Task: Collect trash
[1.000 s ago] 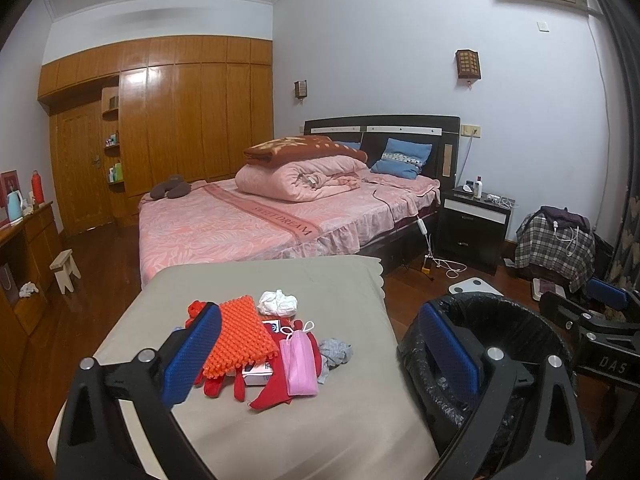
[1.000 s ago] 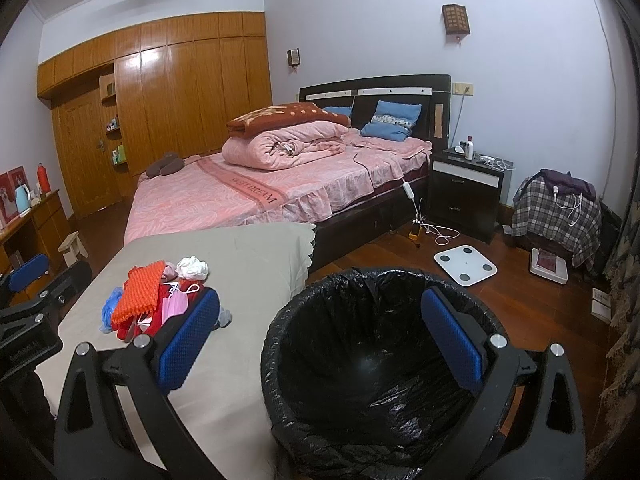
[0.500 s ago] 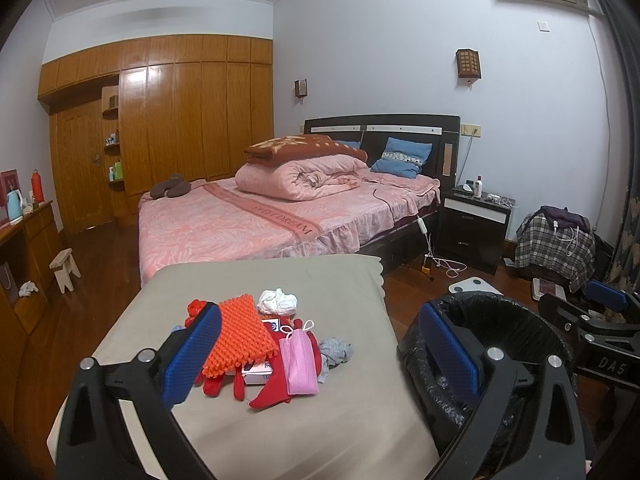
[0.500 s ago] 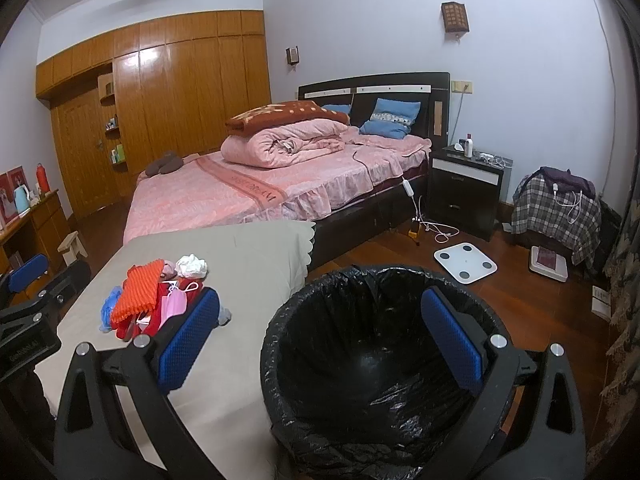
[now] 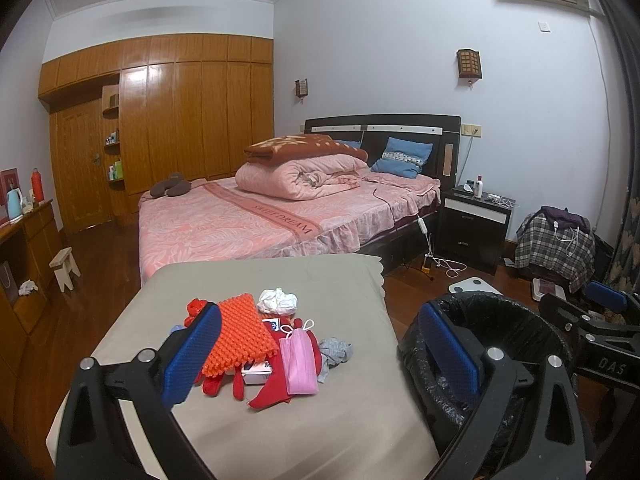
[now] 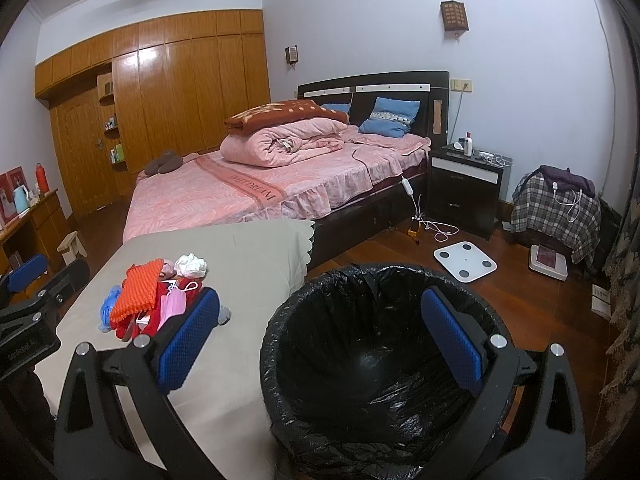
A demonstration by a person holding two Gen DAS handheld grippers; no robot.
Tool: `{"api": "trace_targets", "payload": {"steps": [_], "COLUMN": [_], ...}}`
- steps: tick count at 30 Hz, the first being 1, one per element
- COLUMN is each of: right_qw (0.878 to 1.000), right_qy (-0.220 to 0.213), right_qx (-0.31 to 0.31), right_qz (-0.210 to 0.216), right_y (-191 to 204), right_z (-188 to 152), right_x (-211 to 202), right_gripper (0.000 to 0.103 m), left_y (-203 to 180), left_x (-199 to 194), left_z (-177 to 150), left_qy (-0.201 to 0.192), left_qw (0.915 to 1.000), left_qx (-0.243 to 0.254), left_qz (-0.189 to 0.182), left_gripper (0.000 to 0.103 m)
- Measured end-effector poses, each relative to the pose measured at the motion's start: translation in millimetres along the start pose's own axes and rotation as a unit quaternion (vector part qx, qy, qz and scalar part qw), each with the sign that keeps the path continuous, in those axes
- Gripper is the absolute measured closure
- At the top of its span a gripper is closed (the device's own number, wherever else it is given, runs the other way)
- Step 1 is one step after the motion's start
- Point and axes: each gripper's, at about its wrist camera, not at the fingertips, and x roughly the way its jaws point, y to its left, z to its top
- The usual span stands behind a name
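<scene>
Black-lined bin [image 6: 384, 360] beside trash pile [image 5: 260, 340]; both tools spread wide, holding nothing.

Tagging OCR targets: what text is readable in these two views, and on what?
"SWEET DREAM": bedspread band, upside down in the right wrist view.
"DAS": right gripper body, seen from the left wrist.
Left gripper body: white lettering, too blurred to read.
Small box in the pile: print too small to read.
</scene>
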Motion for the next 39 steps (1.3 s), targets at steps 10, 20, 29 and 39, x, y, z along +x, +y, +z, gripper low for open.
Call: {"api": "trace_targets", "payload": {"steps": [10,20,29,39], "right_qw": [1.0,1.0,1.0,0.999], "right_qy": [0.001,0.002,0.008,0.015], "right_qx": [0.0,0.001,-0.001,-0.03], "right_qz": [0.0,0.001,0.011,0.041], "right_y": [0.2,-7.2,5.4,46.2], "right_z": [-4.3,-16.3,-17.7,-12.7], "right_x": [0.6,2.3,17.0,64.1], "right_gripper": [0.005,0.005,0.005,0.005], "left_y": [0.2,0.4,7.0,56.5], "left_x": [0.4,0.8,9.8,51.3], "left_z": [-0.3,-0.5,-6.5,-26.3], "left_qy": [0.0,0.001,0.006,0.025], "left_qw": [1.0,1.0,1.0,0.9965], "left_qx": [0.0,-0.001,-0.006,-0.014], "left_qz": [-0.001,-0.001,0.004,0.078], "left_gripper": [0.006,0.006,0.006,0.006]}}
